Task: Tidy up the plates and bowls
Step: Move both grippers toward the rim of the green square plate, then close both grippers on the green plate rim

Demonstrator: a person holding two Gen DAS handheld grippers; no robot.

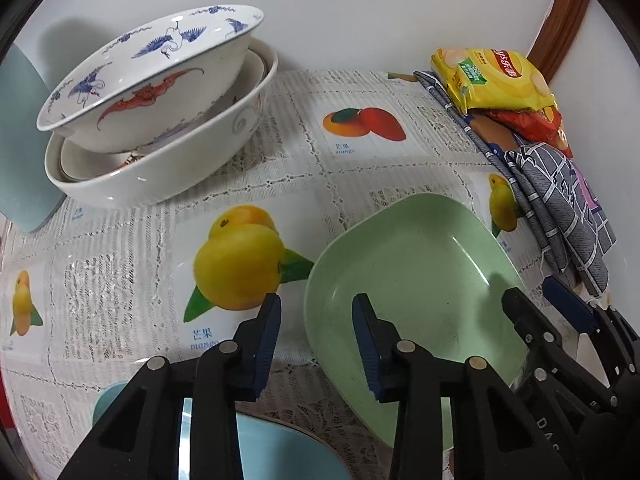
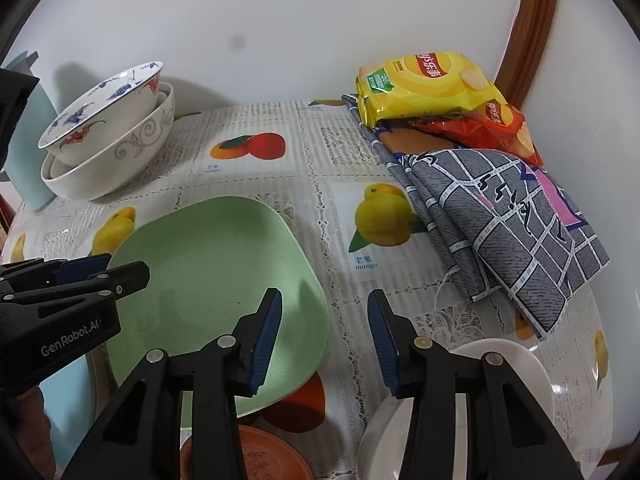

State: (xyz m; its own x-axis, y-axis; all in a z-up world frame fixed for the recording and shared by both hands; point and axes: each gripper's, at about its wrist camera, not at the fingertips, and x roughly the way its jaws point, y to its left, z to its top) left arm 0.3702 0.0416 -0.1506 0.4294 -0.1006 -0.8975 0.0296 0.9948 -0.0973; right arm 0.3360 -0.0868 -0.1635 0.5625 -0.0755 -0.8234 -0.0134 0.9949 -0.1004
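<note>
The jaws of the left gripper [image 1: 316,336] stand apart astride the left rim of the green plate [image 1: 416,280], one pad outside over the cloth and one inside over the plate's floor, neither visibly pressing on it. The jaws of the right gripper [image 2: 325,334] likewise stand apart astride the plate's right rim, the left pad over the plate and the right pad over the tablecloth [image 2: 320,168]; no contact shows here either.

The green plate is squarish with rounded corners and lies flat on the counter, near its front, on the fruit-printed lace cloth. At the back left a stack of bowls [image 1: 160,120] sits against the wall: a crane-patterned bowl tilted inside a smaller bowl, both inside a wide white one. A pale blue object stands just left of the stack. At the back right a yellow crisp packet [image 2: 424,88] lies on a red packet [image 2: 496,128], beside a folded grey checked cloth [image 2: 500,216]. Near the front edge a light blue dish [image 1: 280,452], a white plate [image 2: 520,376] and a terracotta dish [image 2: 256,456] are partly hidden behind the grippers.
</note>
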